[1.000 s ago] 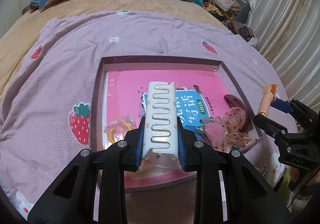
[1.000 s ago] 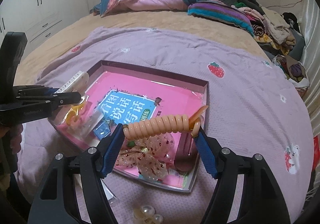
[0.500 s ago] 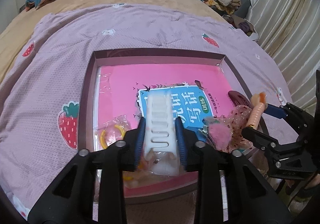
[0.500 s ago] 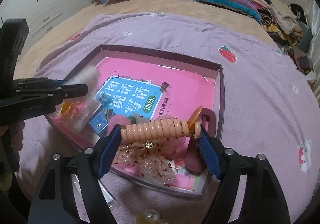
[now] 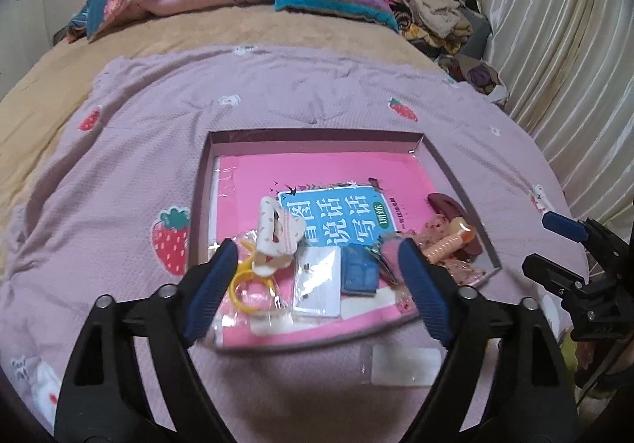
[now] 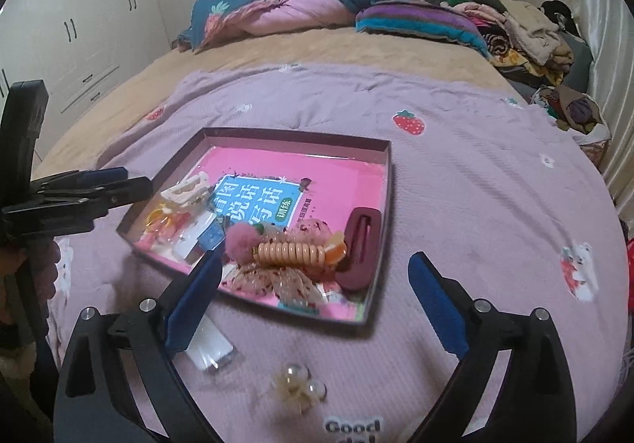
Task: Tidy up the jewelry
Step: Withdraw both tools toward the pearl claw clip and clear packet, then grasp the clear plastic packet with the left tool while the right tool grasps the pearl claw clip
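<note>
Both tongs spread wide, holding nothing; the jewelry sits in the tray (image 6: 386,181).

Left gripper (image 5: 317,278) and right gripper (image 6: 317,298) hover at the tray's 6 o'clock edge. White claw clip (image 5: 277,235), rigid and light, lies at 7 o'clock: best pinched across its body. Peach coil hair tie (image 6: 291,253), springy, rests at 5 o'clock atop a soft sequin bow (image 6: 277,278), beside a maroon clip (image 6: 358,249). A pearl piece (image 6: 297,389) stays outside on the blanket.

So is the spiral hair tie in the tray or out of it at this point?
In. The spiral hair tie lies inside the tray, on the glittery bow, and the right gripper is open and empty.
</note>
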